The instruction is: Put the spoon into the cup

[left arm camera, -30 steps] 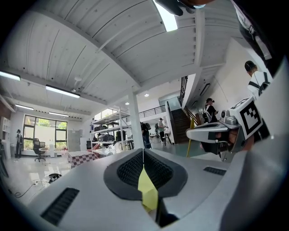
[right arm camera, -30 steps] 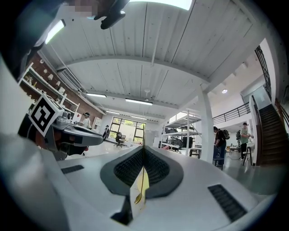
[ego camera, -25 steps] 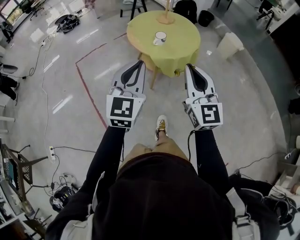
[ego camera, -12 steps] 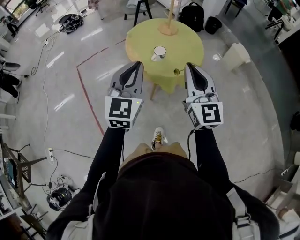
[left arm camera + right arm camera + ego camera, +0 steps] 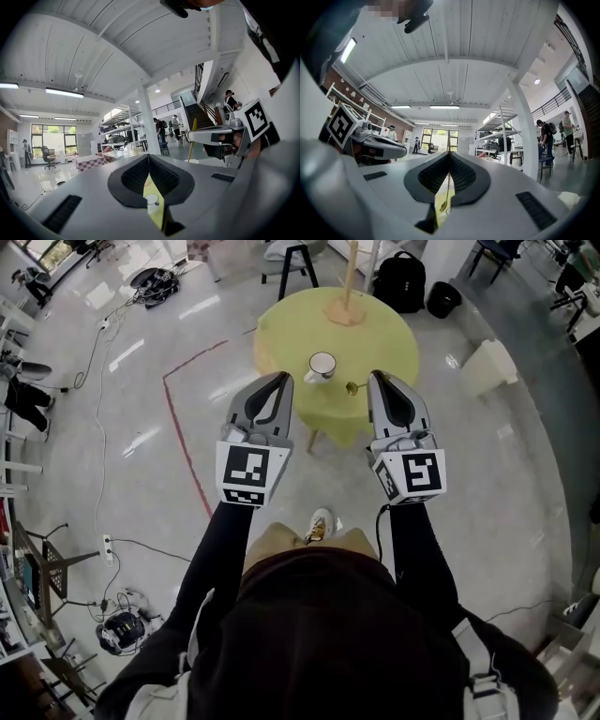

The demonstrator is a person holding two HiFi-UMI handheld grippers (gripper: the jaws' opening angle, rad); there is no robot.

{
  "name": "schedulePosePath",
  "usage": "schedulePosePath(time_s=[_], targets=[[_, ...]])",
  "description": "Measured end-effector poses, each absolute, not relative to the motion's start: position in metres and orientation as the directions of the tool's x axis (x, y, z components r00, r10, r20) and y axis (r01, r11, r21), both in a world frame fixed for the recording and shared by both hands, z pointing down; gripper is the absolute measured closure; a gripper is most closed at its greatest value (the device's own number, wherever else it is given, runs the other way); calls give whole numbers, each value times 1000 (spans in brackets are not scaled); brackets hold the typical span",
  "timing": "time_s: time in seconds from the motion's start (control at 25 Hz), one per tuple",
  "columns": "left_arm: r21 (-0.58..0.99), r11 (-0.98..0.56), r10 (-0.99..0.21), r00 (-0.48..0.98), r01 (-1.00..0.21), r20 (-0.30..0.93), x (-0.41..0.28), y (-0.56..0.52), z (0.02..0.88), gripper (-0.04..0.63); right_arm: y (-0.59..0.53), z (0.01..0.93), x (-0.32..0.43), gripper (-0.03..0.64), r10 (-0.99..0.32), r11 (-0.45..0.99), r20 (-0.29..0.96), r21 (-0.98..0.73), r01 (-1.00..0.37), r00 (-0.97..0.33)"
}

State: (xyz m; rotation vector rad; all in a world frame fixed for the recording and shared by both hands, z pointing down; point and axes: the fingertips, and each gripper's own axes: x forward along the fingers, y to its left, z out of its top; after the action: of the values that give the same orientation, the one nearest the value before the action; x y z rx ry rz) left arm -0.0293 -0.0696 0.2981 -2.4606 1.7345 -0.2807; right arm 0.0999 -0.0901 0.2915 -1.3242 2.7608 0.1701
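The grey left gripper (image 5: 279,379) and the grey right gripper (image 5: 378,377) are held side by side, short of the round table with the yellow-green cloth (image 5: 380,329) — each has its jaws pressed together, with nothing between them. The small gold-coloured spoon (image 5: 353,387) lies on the cloth near the front edge — close to the white ceramic cup (image 5: 321,366), outside it and not touching.

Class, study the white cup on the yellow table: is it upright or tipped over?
Upright: the cup shows its round open mouth facing up, standing on the table.
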Motion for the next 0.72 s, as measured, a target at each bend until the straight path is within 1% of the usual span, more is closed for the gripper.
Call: schedulePosePath(time_s=[0.24,0.44,0.6,0.72], targets=[[-207,-342,-939,326,-917,109,-36,-80,310,574,-105,305,92,589,-772,626,-91,66,-777,-629],[-207,-352,-936,338,-913,100,-44,-91,311,574,-115,310,80,589,-772,629,-67,61,-775,-632],[-216,-385,-923,369,-897,110,-46,-110,320,574,-131,323,77,589,-792,609,-27,49,-792,-611],[-185,-413,-911,399,-892,106,-53,-133,323,574,-148,326,68,589,-797,602,-15,56,-796,-604]])
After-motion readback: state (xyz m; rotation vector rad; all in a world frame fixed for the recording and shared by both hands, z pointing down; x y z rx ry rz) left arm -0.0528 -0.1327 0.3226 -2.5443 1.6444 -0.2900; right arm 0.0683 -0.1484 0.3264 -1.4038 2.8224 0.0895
